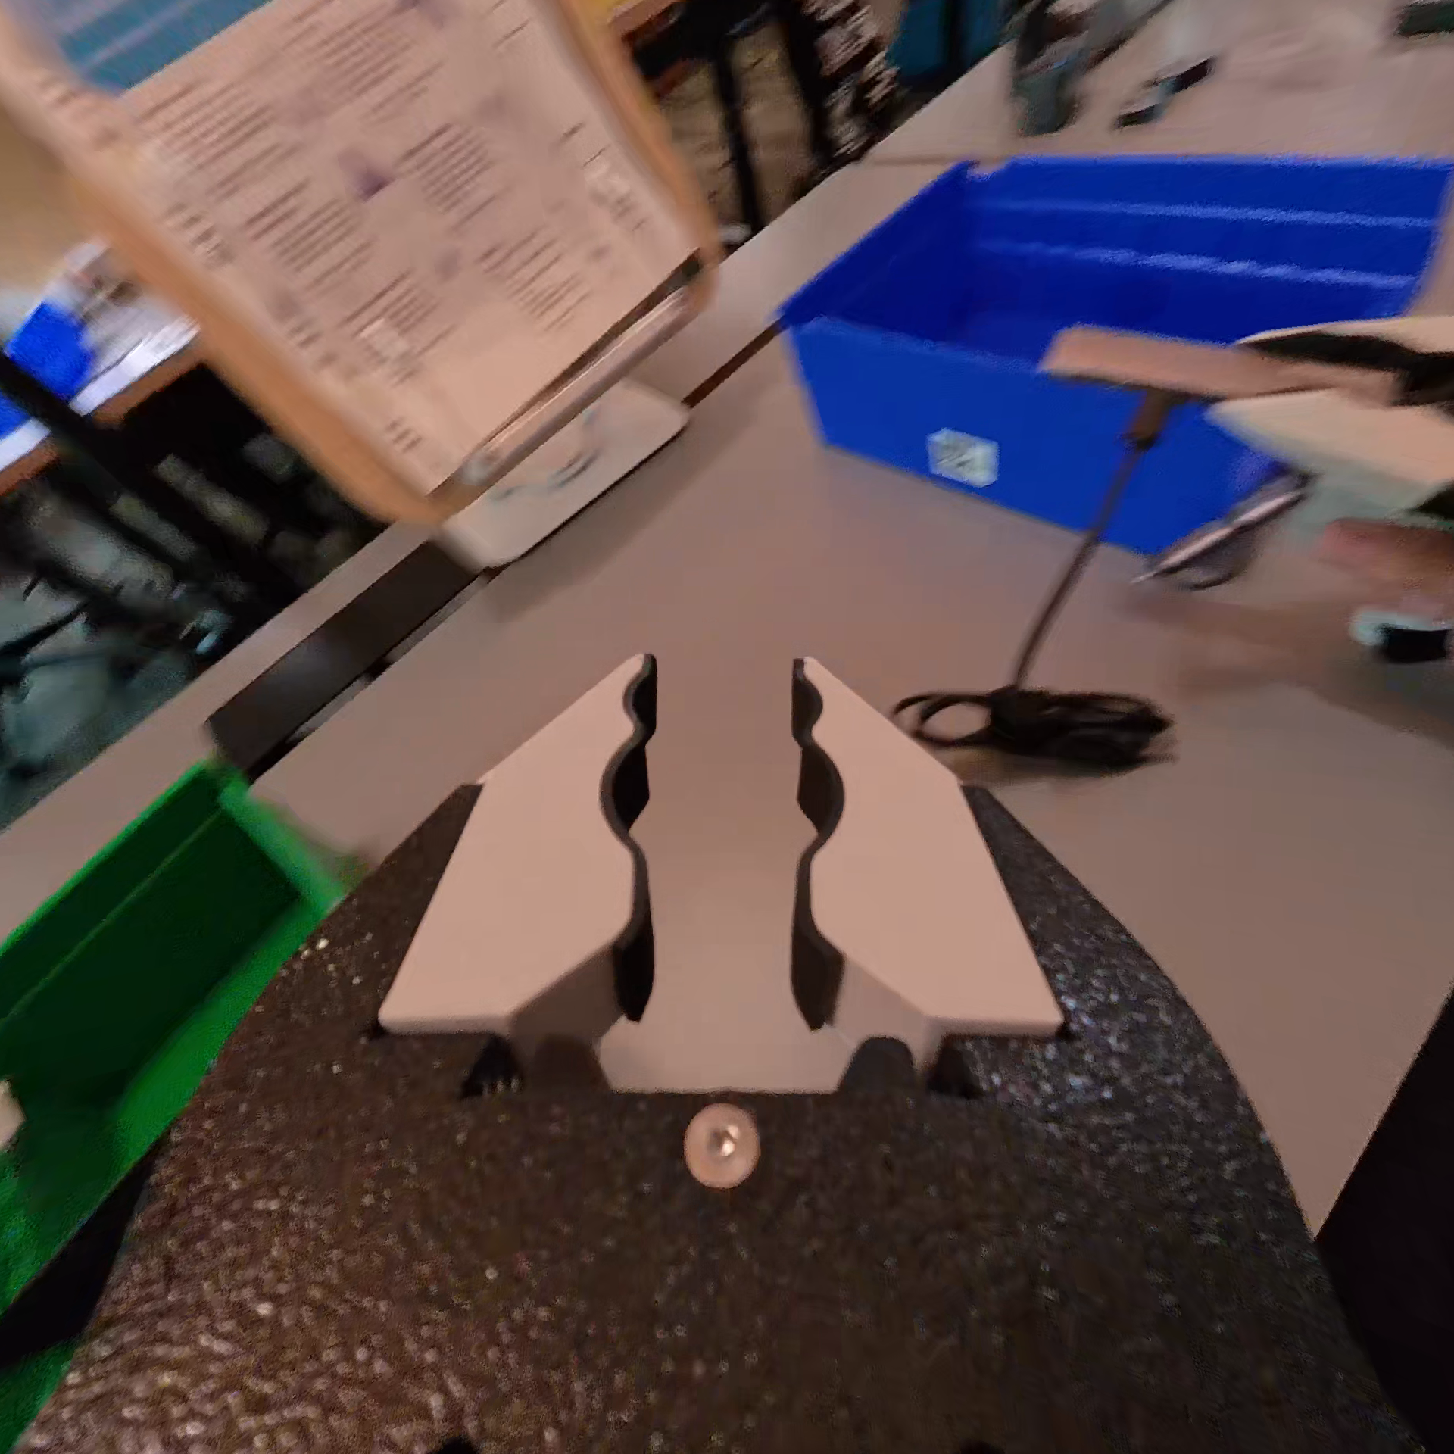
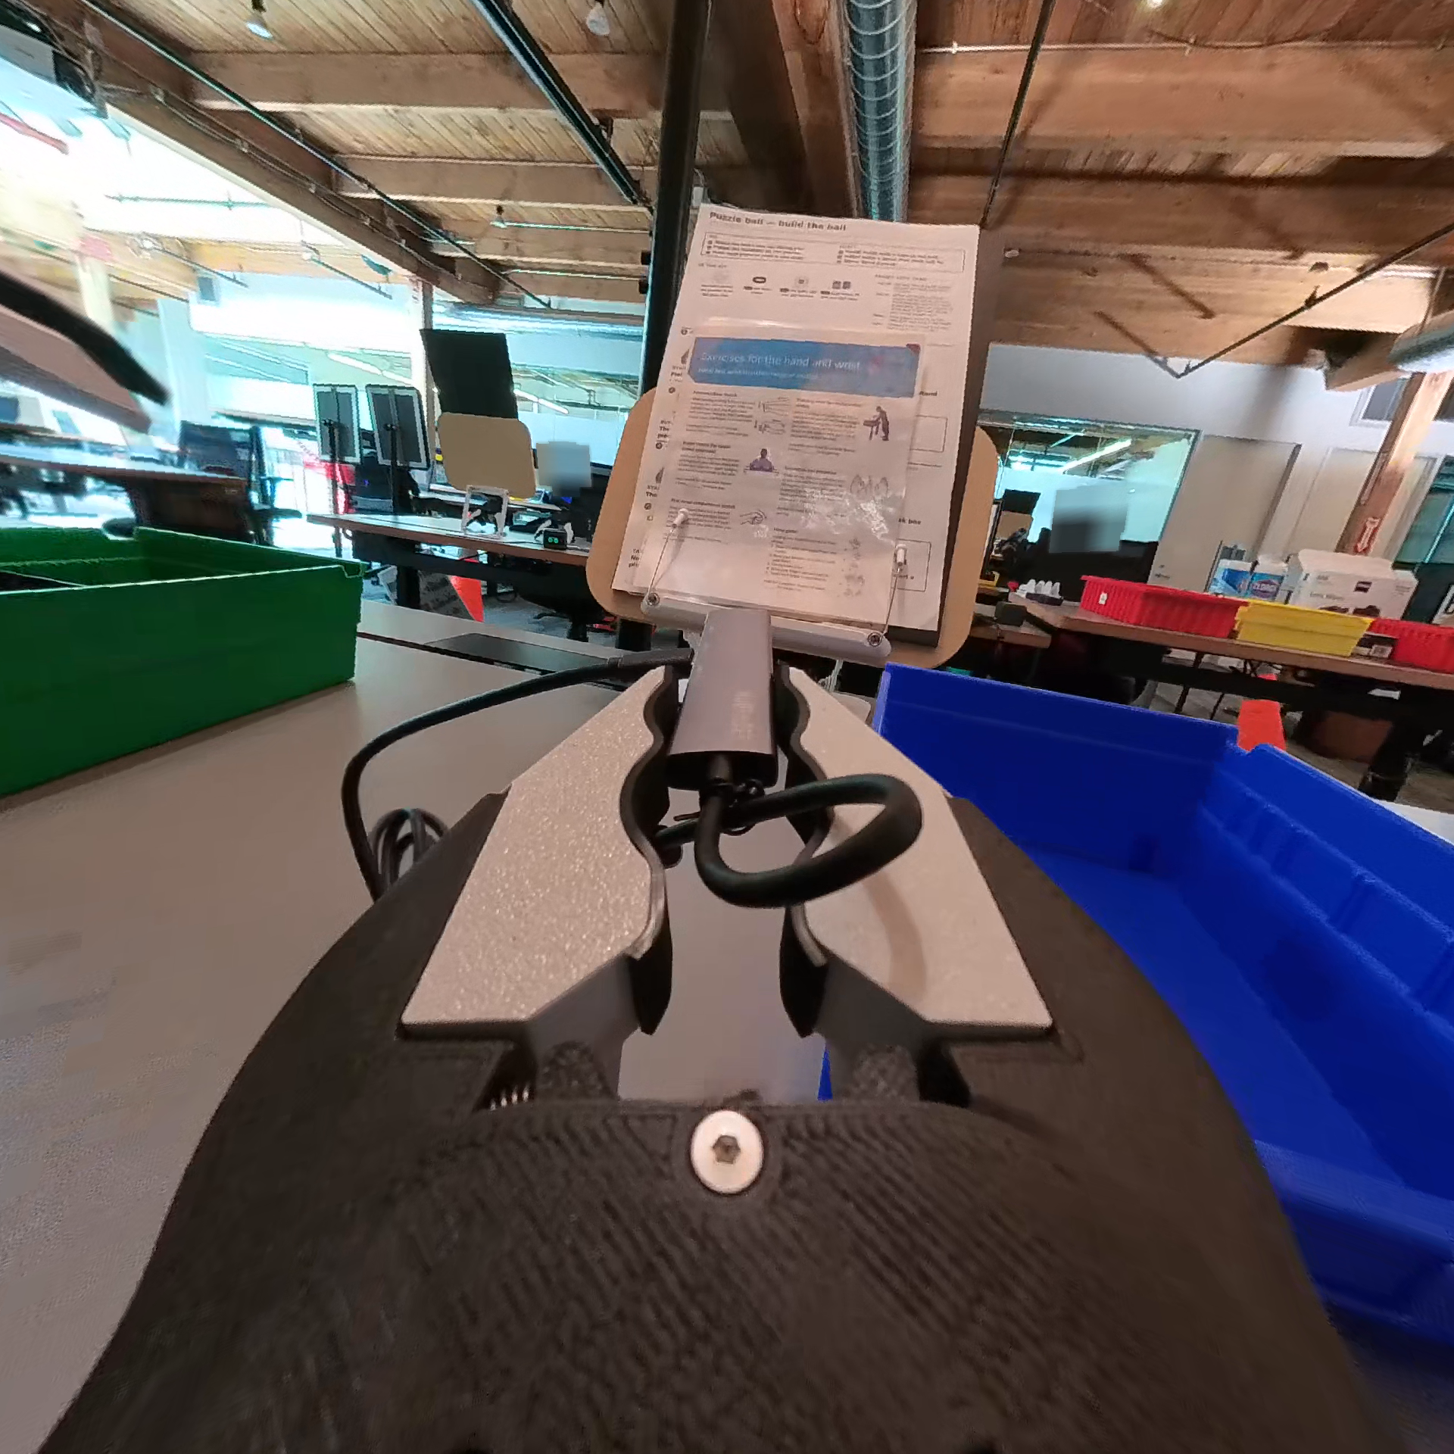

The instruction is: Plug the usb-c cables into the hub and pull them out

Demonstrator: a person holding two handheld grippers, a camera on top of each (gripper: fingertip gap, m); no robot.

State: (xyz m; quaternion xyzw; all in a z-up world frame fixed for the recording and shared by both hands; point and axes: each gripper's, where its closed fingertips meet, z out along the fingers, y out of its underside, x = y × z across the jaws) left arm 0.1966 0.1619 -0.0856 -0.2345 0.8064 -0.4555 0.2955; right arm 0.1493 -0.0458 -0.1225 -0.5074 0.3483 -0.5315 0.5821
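Right wrist view: the right gripper (image 2: 728,708) is filling the lower centre, its fingers (image 2: 566,826) closing on the grey hub (image 2: 724,692) and holding it lifted off the desk (image 2: 157,905), probably to steady it for plugging. The hub's own short lead (image 2: 818,834) is looping back between the fingers, and a black cable (image 2: 440,724), seemingly plugged into its side, is trailing down left. The green bin (image 2: 157,637) is sitting at mid left, the blue bin (image 2: 1141,826) at right, a document stand (image 2: 795,472) beyond. In the left wrist view, the left gripper (image 1: 724,677) is hanging over the desk, parted and empty, the coiled cable (image 1: 1031,716) lying right of centre.
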